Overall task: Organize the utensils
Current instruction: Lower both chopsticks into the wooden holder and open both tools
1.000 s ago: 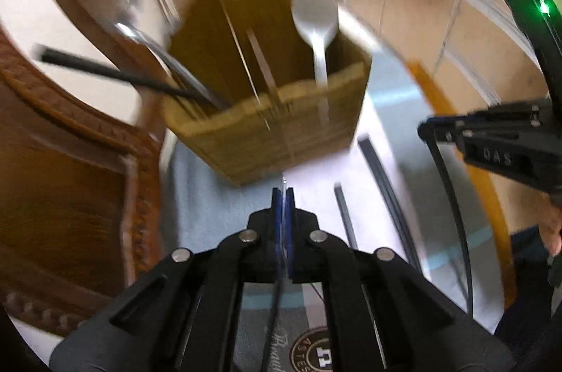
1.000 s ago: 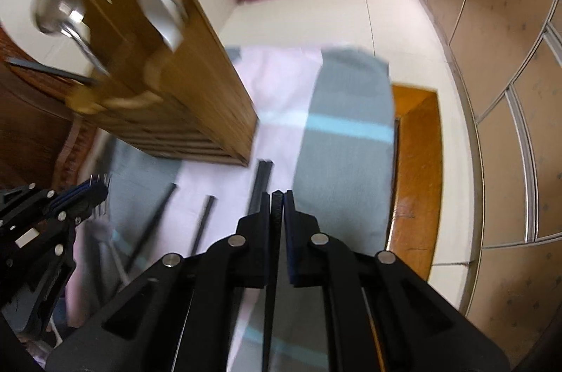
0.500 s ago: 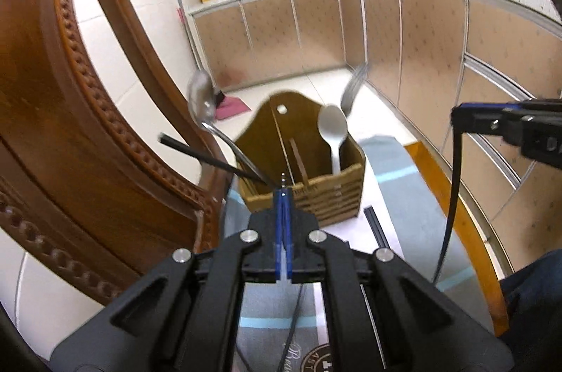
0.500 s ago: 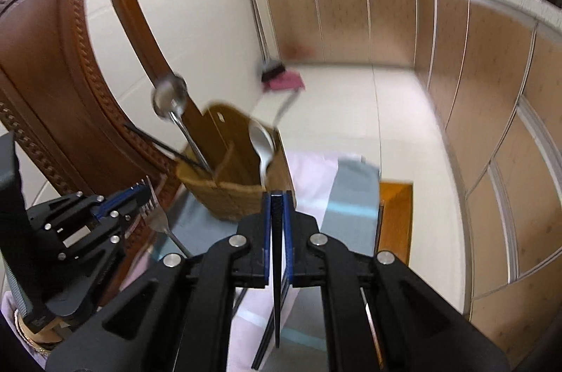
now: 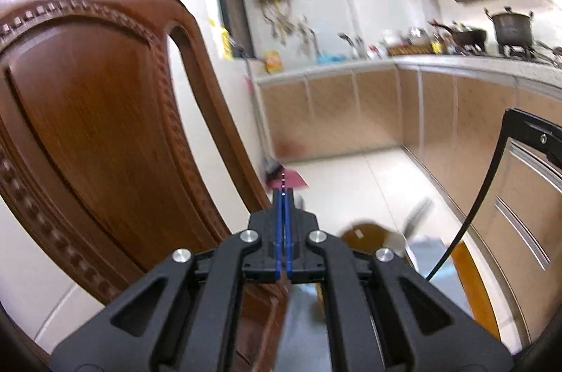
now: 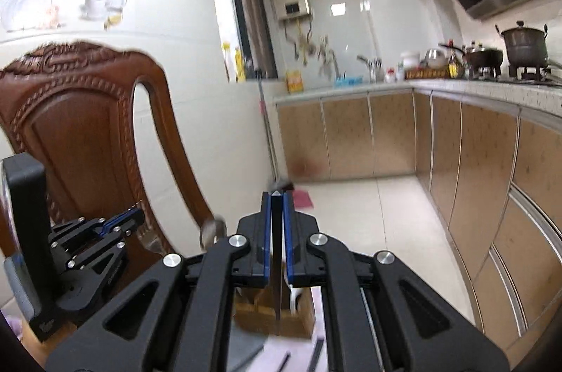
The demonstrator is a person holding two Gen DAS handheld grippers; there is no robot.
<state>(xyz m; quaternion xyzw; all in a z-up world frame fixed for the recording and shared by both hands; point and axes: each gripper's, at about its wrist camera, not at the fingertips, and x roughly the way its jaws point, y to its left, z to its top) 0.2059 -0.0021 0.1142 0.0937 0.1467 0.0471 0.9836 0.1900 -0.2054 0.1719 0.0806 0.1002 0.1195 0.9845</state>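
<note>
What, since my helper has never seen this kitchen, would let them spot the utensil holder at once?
Start at the carved wooden chair; on the cloth in front of it stands the utensil holder. It is a light wooden box, the only upright container, with a white spoon inside while black chopsticks lie flat beside it.

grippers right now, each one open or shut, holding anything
left gripper: shut on a thin metal utensil, probably a fork.
right gripper: shut on a black chopstick.
</note>
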